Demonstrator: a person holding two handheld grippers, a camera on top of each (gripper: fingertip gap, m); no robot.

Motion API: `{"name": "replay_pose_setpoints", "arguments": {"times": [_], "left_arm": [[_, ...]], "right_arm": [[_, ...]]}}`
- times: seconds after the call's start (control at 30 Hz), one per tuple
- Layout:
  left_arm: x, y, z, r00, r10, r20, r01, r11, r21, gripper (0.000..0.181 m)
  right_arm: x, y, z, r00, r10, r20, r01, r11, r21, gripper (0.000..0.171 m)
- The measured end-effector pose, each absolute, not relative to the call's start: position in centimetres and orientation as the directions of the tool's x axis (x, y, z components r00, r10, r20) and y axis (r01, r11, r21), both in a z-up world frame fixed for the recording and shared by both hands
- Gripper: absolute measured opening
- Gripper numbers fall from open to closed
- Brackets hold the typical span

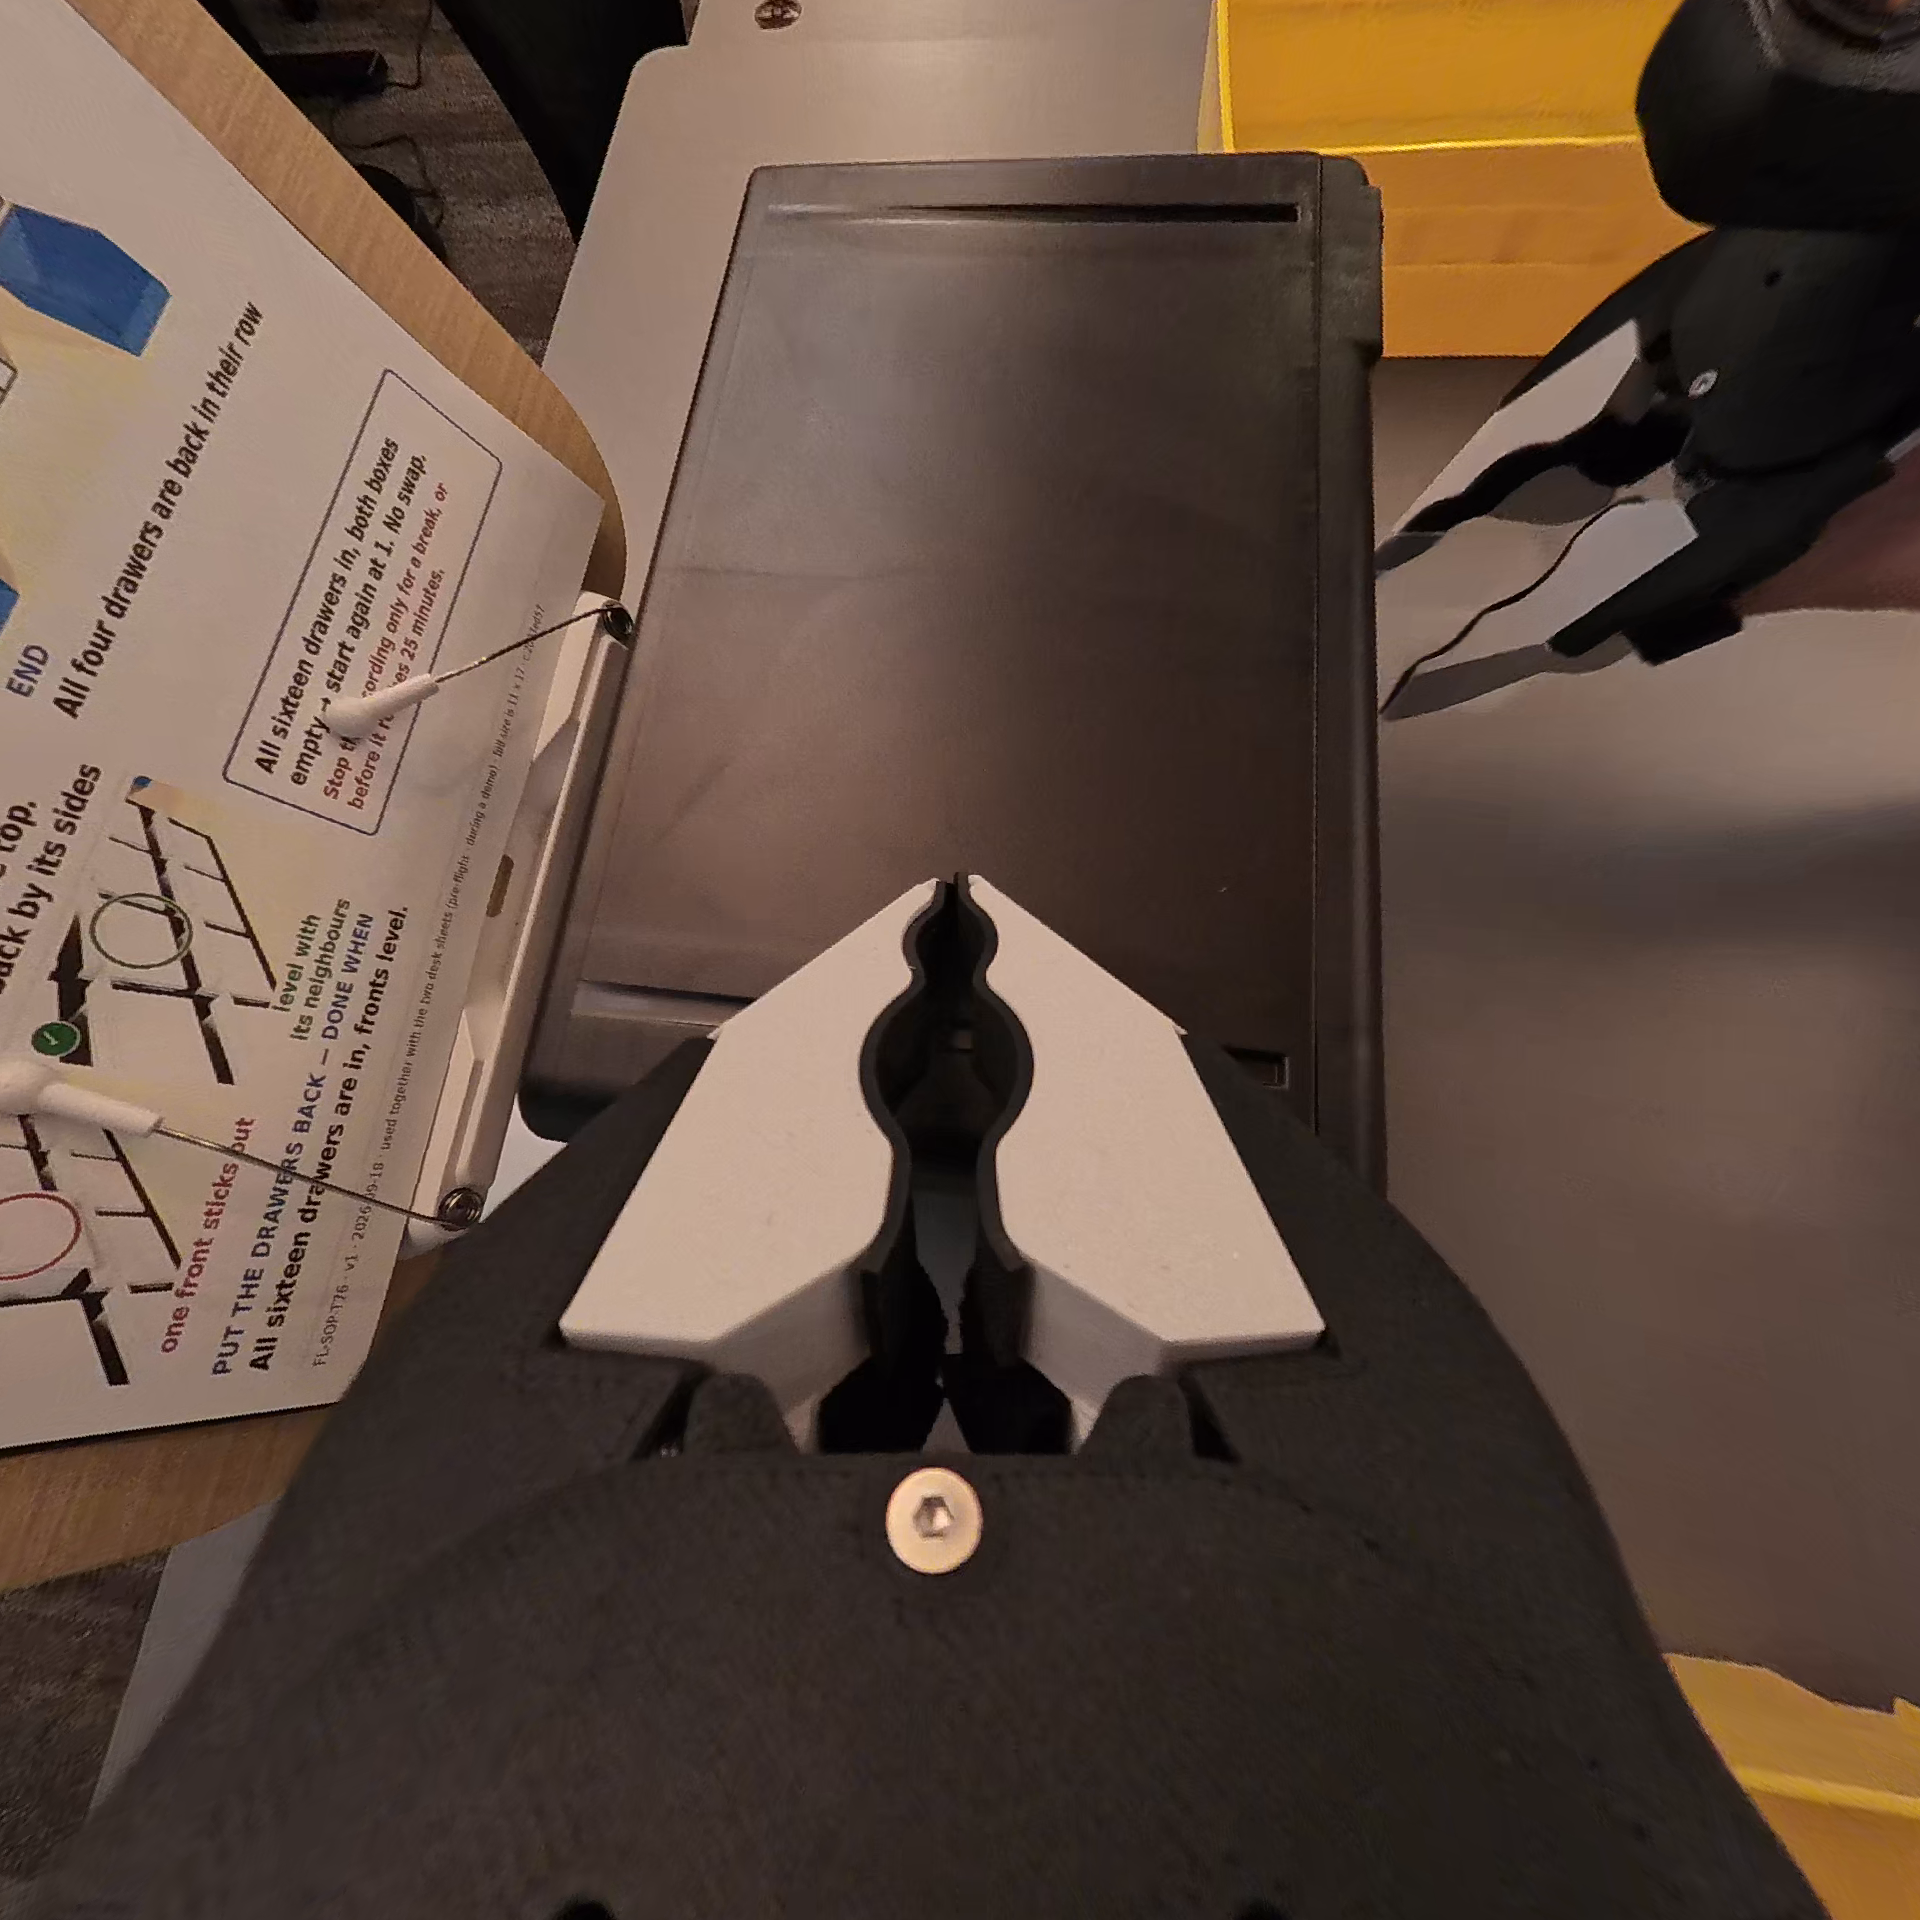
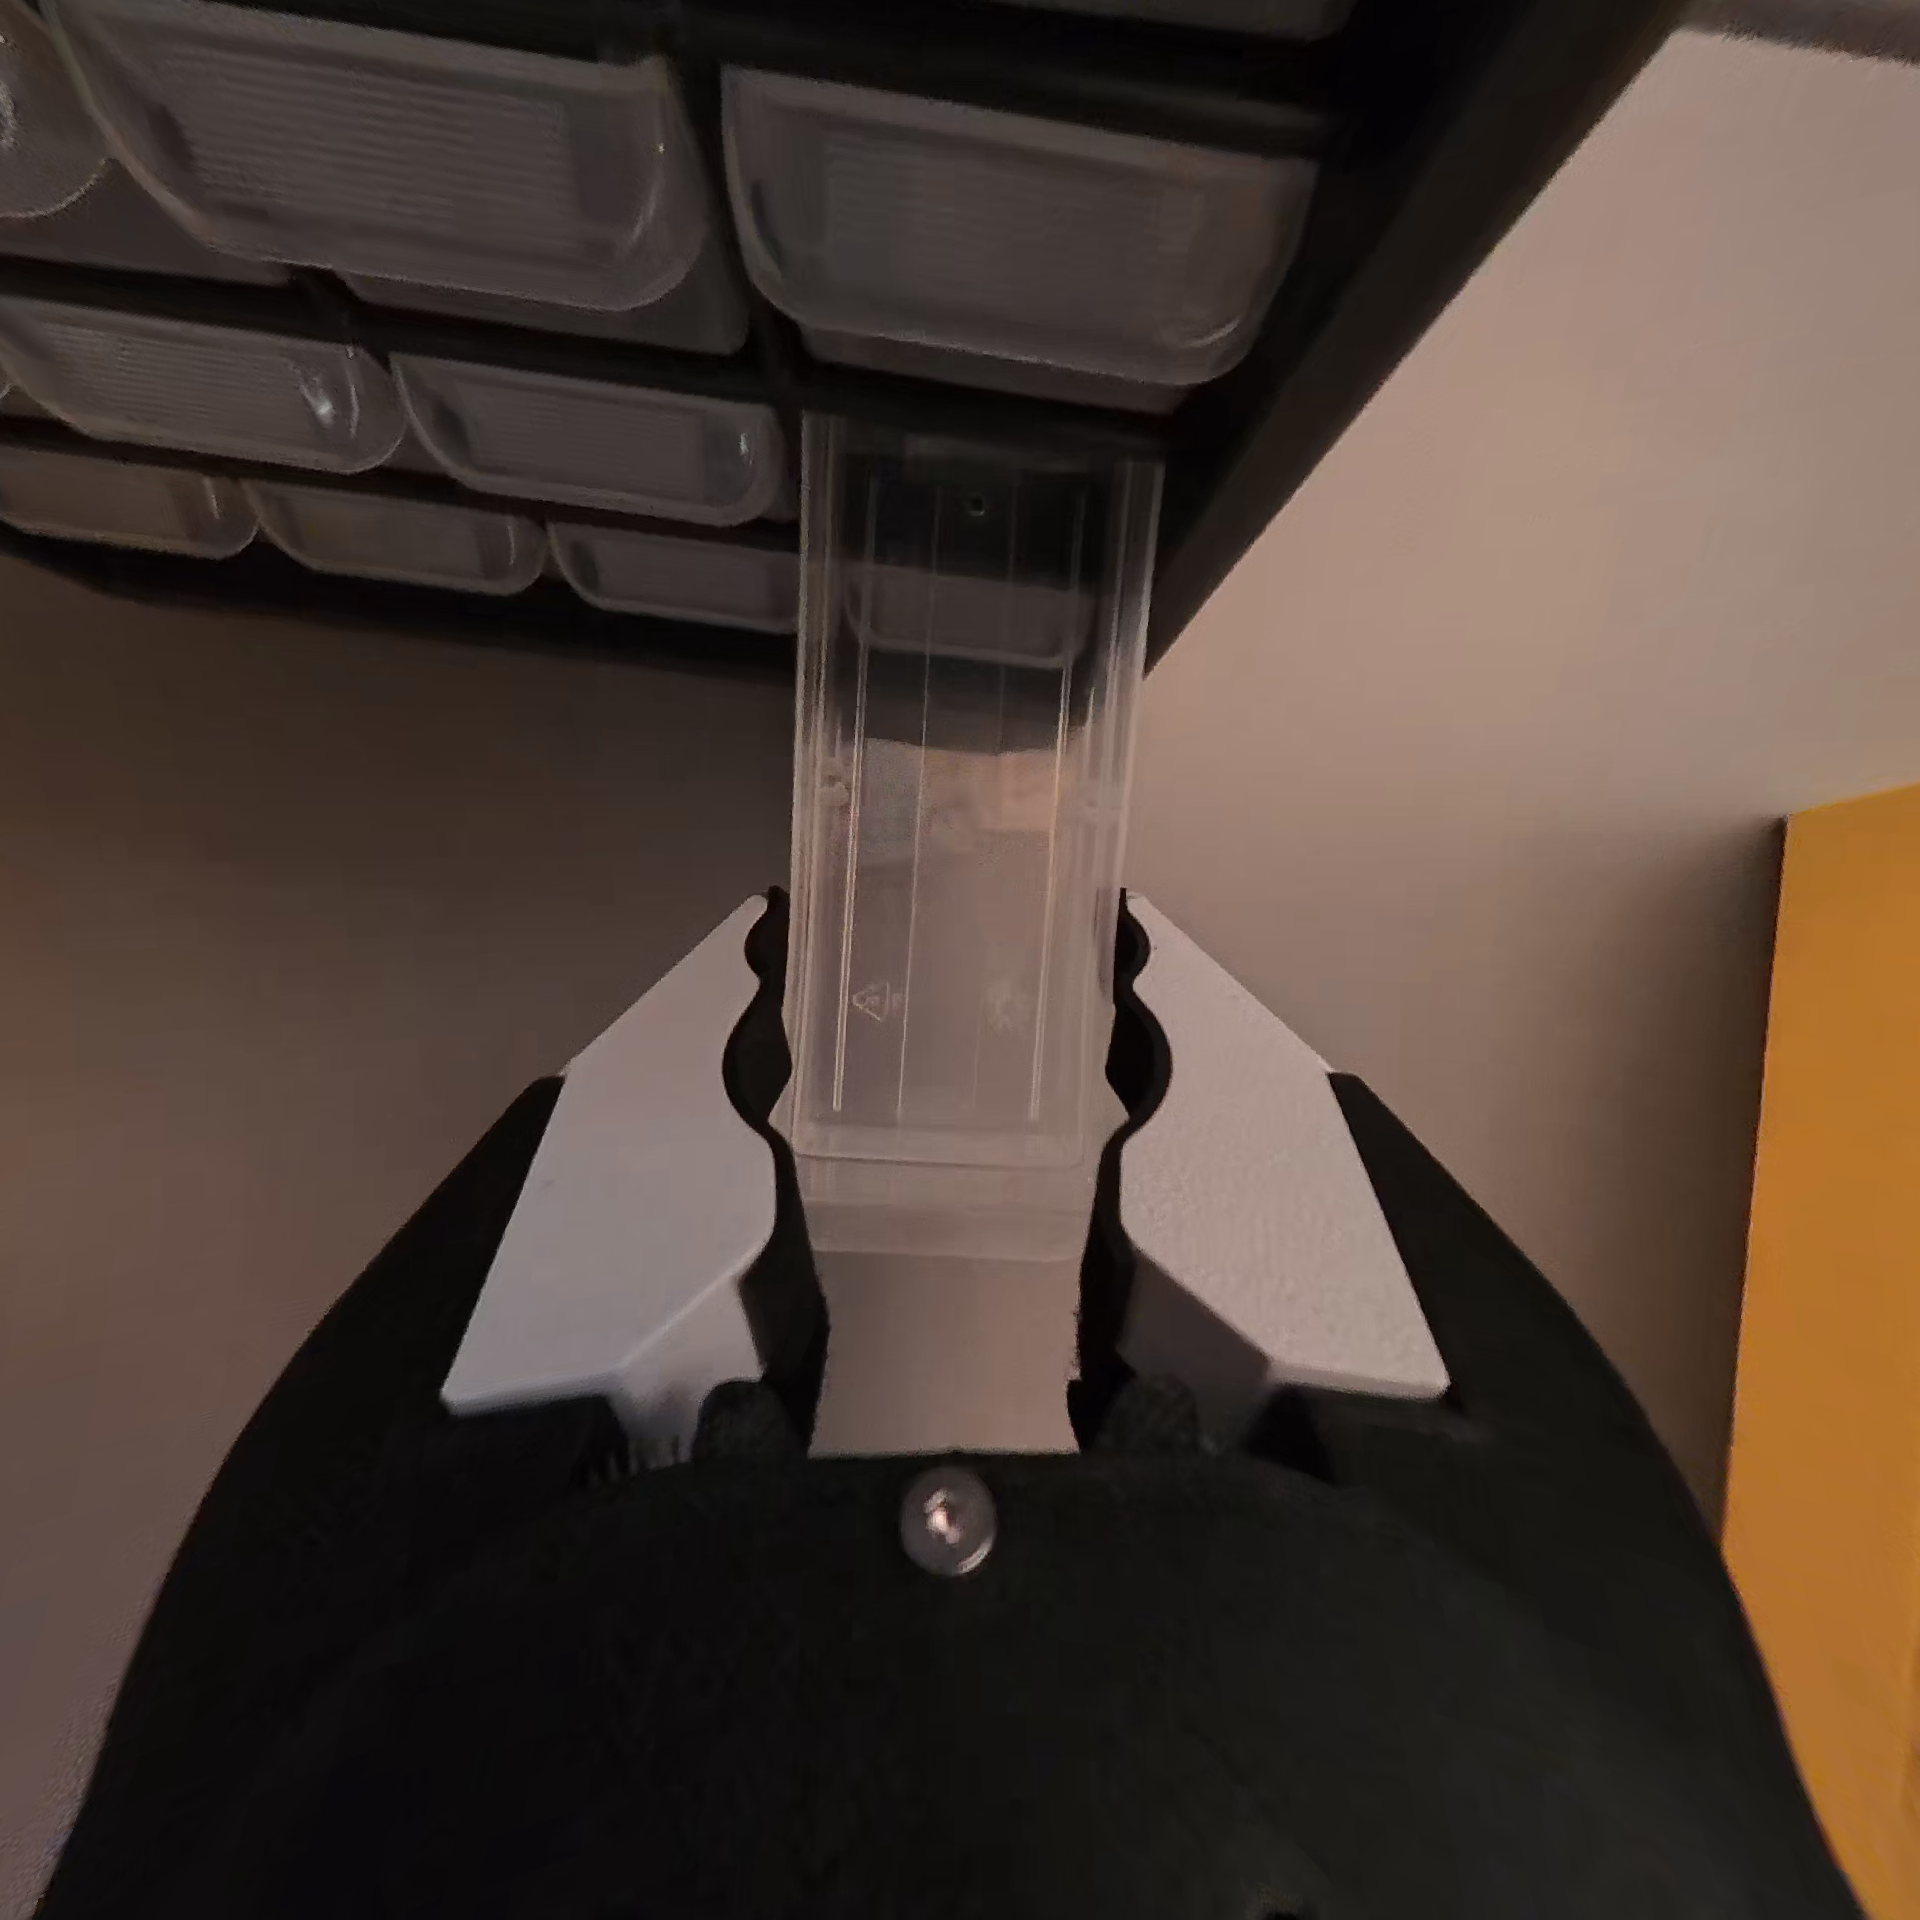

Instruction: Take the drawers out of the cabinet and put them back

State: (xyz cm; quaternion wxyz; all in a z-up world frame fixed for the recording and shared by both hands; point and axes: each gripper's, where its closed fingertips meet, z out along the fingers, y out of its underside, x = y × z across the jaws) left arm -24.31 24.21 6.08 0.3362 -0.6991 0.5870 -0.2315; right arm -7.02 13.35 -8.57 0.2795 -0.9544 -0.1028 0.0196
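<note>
In the left wrist view my left gripper (image 1: 958, 883) is shut and empty, hovering over the near edge of the black cabinet's flat top (image 1: 997, 571). My right gripper (image 1: 1397, 629) shows at the cabinet's right side. In the right wrist view my right gripper (image 2: 948, 904) is shut on a clear plastic drawer (image 2: 956, 831), gripping it by its two long sides. The drawer's far end sits in a slot in the right column of the cabinet (image 2: 1299, 416). Several other clear drawers (image 2: 997, 208) sit closed in the rows around it.
A printed instruction sheet (image 1: 208, 727) held by wire clips on a wooden board lies left of the cabinet. A yellow box (image 1: 1455, 135) stands behind it, and also shows in the right wrist view (image 2: 1849, 1143). Grey tabletop (image 1: 1662, 1143) lies to the right. My right fingertips sit around 25 centimeters from my left ones.
</note>
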Motion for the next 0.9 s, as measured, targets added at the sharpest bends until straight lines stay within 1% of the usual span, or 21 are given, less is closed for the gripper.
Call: {"name": "replay_pose_setpoints", "arguments": {"times": [0.03,0.17,0.27,0.37,0.4,0.47,0.5,0.53,0.57,0.6,0.63,0.67,0.7,0.8,0.83,0.9], "left_arm": [[-24.3,24.2,6.1,0.205,-0.976,-0.070,-0.663,-0.086,-0.744,0.000],[-24.3,24.2,6.1,0.207,-0.976,-0.063,-0.659,-0.091,-0.746,0.000],[-24.3,24.2,6.1,0.213,-0.976,-0.052,-0.654,-0.103,-0.749,0.000],[-24.3,24.2,6.1,0.220,-0.974,-0.049,-0.650,-0.109,-0.752,0.000],[-24.3,24.2,6.1,0.221,-0.974,-0.052,-0.650,-0.107,-0.752,0.000],[-24.3,24.2,6.1,0.221,-0.974,-0.052,-0.650,-0.107,-0.752,0.000],[-24.3,24.2,6.1,0.220,-0.974,-0.051,-0.649,-0.108,-0.753,0.000],[-24.3,24.2,6.1,0.219,-0.975,-0.048,-0.647,-0.108,-0.755,0.000],[-24.3,24.2,6.1,0.219,-0.975,-0.044,-0.643,-0.110,-0.758,0.000],[-24.3,24.2,6.1,0.219,-0.975,-0.038,-0.637,-0.113,-0.763,0.000],[-24.3,24.2,6.1,0.220,-0.975,-0.032,-0.630,-0.117,-0.768,0.000],[-24.3,24.2,6.1,0.219,-0.975,-0.027,-0.623,-0.119,-0.773,0.000],[-24.3,24.2,6.1,0.219,-0.975,-0.022,-0.617,-0.121,-0.778,0.000],[-24.3,24.2,6.1,0.220,-0.975,-0.011,-0.599,-0.126,-0.791,0.000],[-24.3,24.2,6.2,0.221,-0.975,-0.009,-0.595,-0.128,-0.793,0.000],[-24.3,24.2,6.2,0.222,-0.975,-0.004,-0.590,-0.131,-0.797,0.000]], "right_arm": [[-7.1,13.7,-8.6,0.979,0.201,0.027,0.181,-0.807,-0.563,0.060],[-7.5,15.6,-8.4,0.987,0.163,0.013,0.132,-0.750,-0.648,0.061],[-7.7,16.5,-8.2,0.987,0.159,0.013,0.126,-0.726,-0.677,0.062],[-8.1,16.2,-7.9,0.976,0.216,-0.001,0.153,-0.695,-0.702,0.067],[-8.3,15.9,-7.4,0.966,0.259,0.016,0.188,-0.655,-0.732,0.070],[-8.1,15.2,-5.3,0.934,0.334,0.130,0.291,-0.497,-0.817,0.073],[-8.6,14.5,-3.8,0.896,0.390,0.213,0.361,-0.361,-0.860,0.082],[-9.1,13.4,-2.3,0.842,0.432,0.324,0.437,-0.194,-0.878,0.084],[-9.8,11.7,-1.3,0.754,0.459,0.469,0.534,-0.014,-0.845,0.082],[-10.2,10.0,-1.1,0.638,0.439,0.632,0.642,0.148,-0.752,0.068],[-10.2,8.6,-1.5,0.511,0.359,0.781,0.743,0.273,-0.612,0.053],[-10.1,7.9,-2.2,0.394,0.281,0.875,0.811,0.341,-0.475,0.043],[-9.8,7.7,-3.4,0.318,0.254,0.913,0.854,0.341,-0.393,0.037],[-8.2,8.9,-5.4,0.215,0.181,0.960,0.923,0.285,-0.260,0.034],[-7.9,9.1,-4.9,0.200,0.117,0.973,0.933,0.281,-0.225,0.026],[-8.3,9.3,-4.9,0.179,0.093,0.979,0.933,0.300,-0.199,0.022]]}}
